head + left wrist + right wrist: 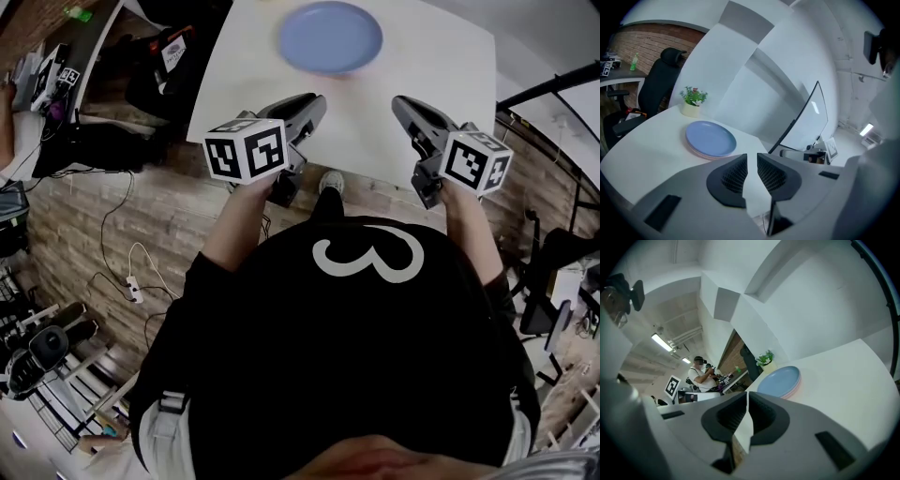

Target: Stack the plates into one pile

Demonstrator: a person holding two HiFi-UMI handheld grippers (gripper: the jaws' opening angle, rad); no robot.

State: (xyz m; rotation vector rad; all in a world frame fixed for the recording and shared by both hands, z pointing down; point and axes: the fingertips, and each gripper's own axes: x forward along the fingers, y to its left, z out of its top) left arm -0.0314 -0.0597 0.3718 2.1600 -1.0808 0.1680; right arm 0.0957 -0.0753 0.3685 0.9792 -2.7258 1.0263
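Note:
One pile of plates lies at the far middle of the white table, a blue plate on top and a pink rim showing beneath it. Both grippers hang back over the table's near edge, well short of the pile and touching nothing. My left gripper has a narrow gap between its jaws, and only the bare table shows through it. My right gripper has its jaws almost together, with nothing held.
A small potted plant stands behind the pile at the table's far side. A black office chair is beyond it, and a dark screen leans at the table's right. Cables trail over the floor to my left. A person works at a distant desk.

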